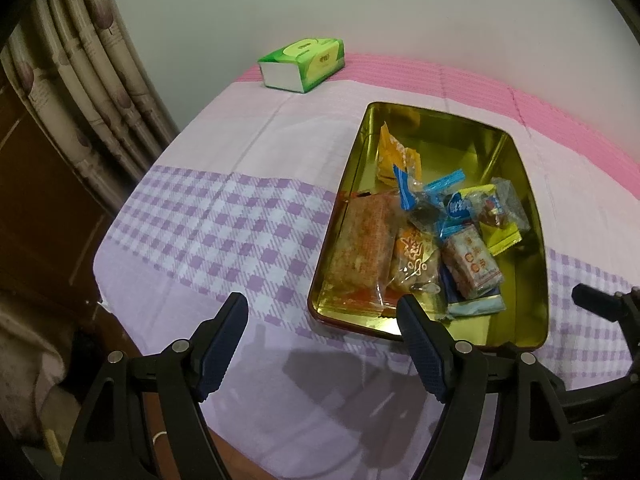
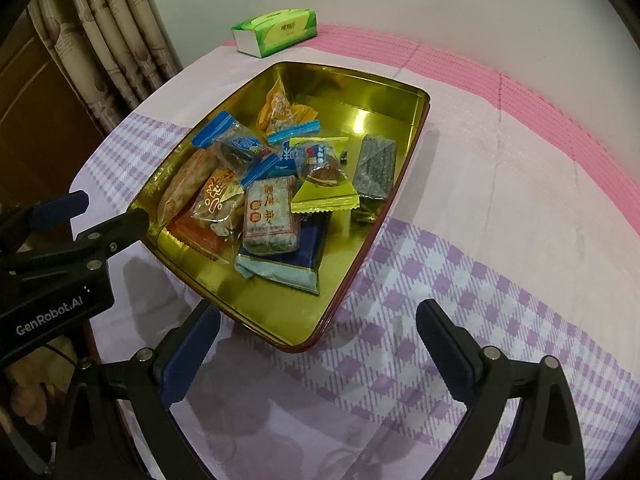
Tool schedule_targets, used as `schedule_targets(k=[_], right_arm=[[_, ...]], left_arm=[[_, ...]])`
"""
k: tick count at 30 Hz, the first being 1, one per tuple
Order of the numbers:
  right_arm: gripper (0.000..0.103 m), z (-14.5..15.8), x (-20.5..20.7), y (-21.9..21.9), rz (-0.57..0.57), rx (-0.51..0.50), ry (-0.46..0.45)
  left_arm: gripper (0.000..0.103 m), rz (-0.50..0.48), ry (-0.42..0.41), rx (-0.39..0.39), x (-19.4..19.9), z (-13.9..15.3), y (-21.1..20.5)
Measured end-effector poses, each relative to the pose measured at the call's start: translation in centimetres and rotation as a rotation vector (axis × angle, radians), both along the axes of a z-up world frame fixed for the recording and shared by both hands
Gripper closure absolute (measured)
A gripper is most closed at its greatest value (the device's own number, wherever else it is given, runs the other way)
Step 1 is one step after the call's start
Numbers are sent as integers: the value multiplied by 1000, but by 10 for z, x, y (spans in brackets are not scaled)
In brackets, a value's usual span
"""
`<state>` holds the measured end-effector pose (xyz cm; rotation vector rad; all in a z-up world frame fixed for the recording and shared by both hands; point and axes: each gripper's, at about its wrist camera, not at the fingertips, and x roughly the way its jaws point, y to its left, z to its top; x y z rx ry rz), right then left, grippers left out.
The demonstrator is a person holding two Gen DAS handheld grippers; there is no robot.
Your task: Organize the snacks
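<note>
Both tools hover with jaws spread wide and empty: the left gripper point(image 1: 322, 312) over the checked tablecloth point(image 1: 208, 220) at the near-left corner of the gold tin point(image 1: 532, 280), the right gripper point(image 2: 320, 320) at its near rim. The wrapped snacks point(image 2: 272, 216) lie heaped and overlapping in the tin's near half, so a pinch may drag up two packets, or crush the yellow-wrapped sweet point(image 2: 324, 184). Farther back, a finger catching the rim could shove the tin toward the green tissue pack point(image 2: 276, 32).
</note>
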<state>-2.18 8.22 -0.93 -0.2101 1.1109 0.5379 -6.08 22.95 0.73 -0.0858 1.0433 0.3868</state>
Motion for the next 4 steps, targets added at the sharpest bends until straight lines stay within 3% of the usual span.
schedule_targets(k=[4], right_arm=[[6, 1, 1, 1, 2, 0, 0]], left_arm=[[26, -3, 1, -1, 1, 1, 0]])
